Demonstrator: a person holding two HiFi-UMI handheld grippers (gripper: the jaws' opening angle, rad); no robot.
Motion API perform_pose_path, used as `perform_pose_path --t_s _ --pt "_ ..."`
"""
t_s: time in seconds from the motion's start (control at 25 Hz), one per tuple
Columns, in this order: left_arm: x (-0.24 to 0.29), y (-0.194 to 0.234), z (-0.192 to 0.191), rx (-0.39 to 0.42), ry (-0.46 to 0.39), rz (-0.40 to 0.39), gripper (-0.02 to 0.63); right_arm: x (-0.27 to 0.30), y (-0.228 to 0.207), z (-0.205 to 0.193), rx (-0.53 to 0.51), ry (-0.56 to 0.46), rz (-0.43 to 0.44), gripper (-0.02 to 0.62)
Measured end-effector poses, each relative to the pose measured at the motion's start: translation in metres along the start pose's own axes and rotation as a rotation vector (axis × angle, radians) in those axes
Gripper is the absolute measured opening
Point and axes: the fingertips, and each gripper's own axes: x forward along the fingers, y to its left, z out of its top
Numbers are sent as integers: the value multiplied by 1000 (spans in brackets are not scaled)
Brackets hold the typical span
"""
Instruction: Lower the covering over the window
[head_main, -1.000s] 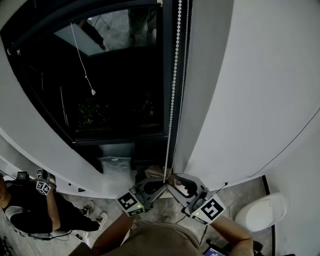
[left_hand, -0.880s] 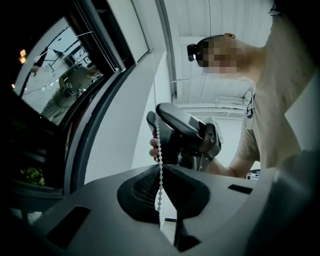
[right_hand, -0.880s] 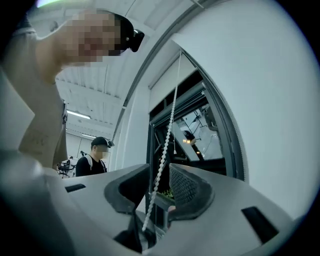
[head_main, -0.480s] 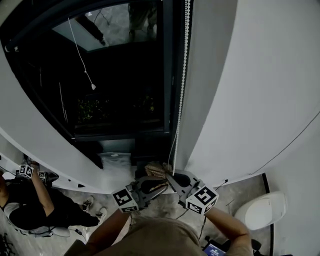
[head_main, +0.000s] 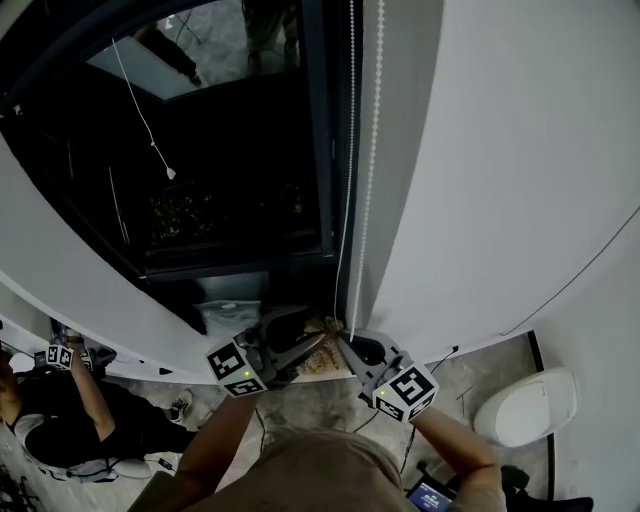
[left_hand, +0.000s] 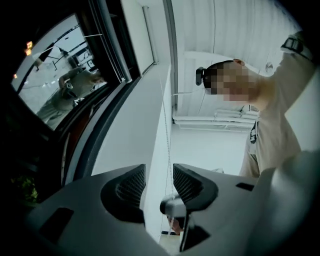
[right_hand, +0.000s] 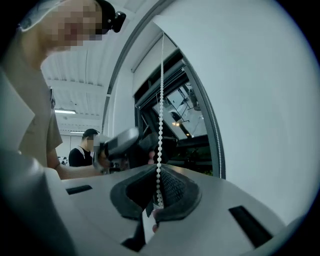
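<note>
In the head view, the dark glass window (head_main: 230, 180) fills the upper left of the frame. The white beaded pull chain (head_main: 373, 150) hangs in two strands just right of the window's dark frame (head_main: 322, 150), against the edge of the plain white wall (head_main: 500, 200) that takes up the right half. Both strands run down to lower centre, where the two tools meet. The grey left gripper (head_main: 305, 345) sits just left of the chain's lower end and the grey right gripper (head_main: 352, 350) just right of it, their tips close together. In the left gripper view its jaws stand apart with a narrow gap, and one thin strand of the chain runs through that gap, close to the right-hand jaw, without being pinched. In the right gripper view the ribbed jaws are closed together on the chain, whose beads rise straight up from the pinch toward the top of the frame. A thin white cord with a small pull end (head_main: 170, 172) hangs in the window area at upper left. At the lower left of the head view, a second person in black (head_main: 70, 420) is low on the speckled grey floor (head_main: 320, 405).
</note>
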Motion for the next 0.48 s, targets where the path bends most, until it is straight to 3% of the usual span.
perform_pose_path --t_s 0.12,0.2,0.24,0.28,0.32,0.48 --pt "36 -13 19 38 42 -46 181 2 8 -3 -20 18 10 5" --pt "51 -18 19 71 88 -37 179 4 13 -5 -26 28 23 3" --pt "54 -19 16 89 114 -19 155 4 16 -5 -32 30 28 5" --pt "55 -18 12 99 132 -1 67 3 18 -5 -38 31 33 5" --pt "54 -17 10 94 138 12 32 1 21 -4 -46 29 38 5" --pt "38 -7 10 58 93 45 26 -12 30 11 -96 -18 64 6"
